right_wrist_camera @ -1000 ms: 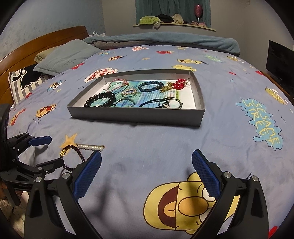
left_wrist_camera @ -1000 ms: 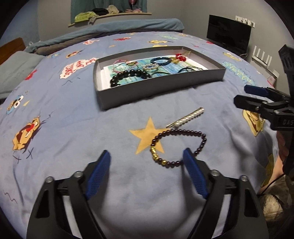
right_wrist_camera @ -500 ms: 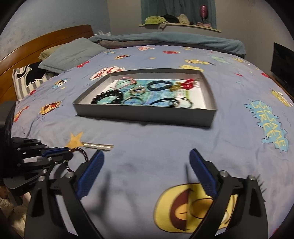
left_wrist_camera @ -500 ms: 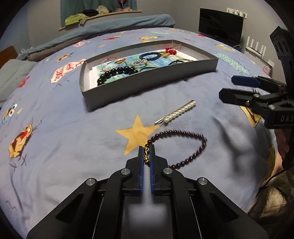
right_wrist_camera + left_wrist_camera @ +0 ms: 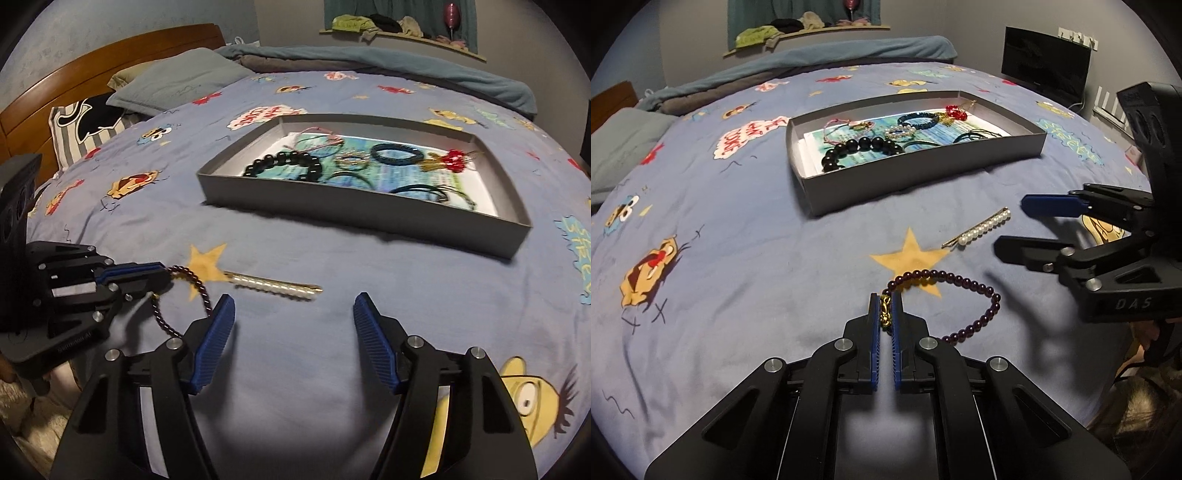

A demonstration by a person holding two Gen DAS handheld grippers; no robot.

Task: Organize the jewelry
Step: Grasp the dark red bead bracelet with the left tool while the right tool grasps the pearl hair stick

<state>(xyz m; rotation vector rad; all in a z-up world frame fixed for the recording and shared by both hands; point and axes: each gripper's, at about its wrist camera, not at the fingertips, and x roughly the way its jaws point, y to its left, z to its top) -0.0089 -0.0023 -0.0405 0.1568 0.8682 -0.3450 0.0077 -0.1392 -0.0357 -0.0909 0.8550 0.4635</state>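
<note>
The left gripper (image 5: pixel 885 317) pinches the gold charm of a dark purple bead bracelet (image 5: pixel 964 295) between closed fingers, low over the blue bed cover (image 5: pixel 738 240). The right gripper (image 5: pixel 293 325), fingers apart and just narrowing, holds nothing near the pearl hair clip (image 5: pixel 273 286). Farther off lies a grey tray (image 5: pixel 923 177) of jewelry.

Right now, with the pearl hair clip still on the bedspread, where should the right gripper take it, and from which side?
Grip the pearl clip across its narrow width at mid-length, coming down from above. It lies flat and long on the bedspread, so only its long sides offer faces. The right gripper, open, sits just short of it.
</note>
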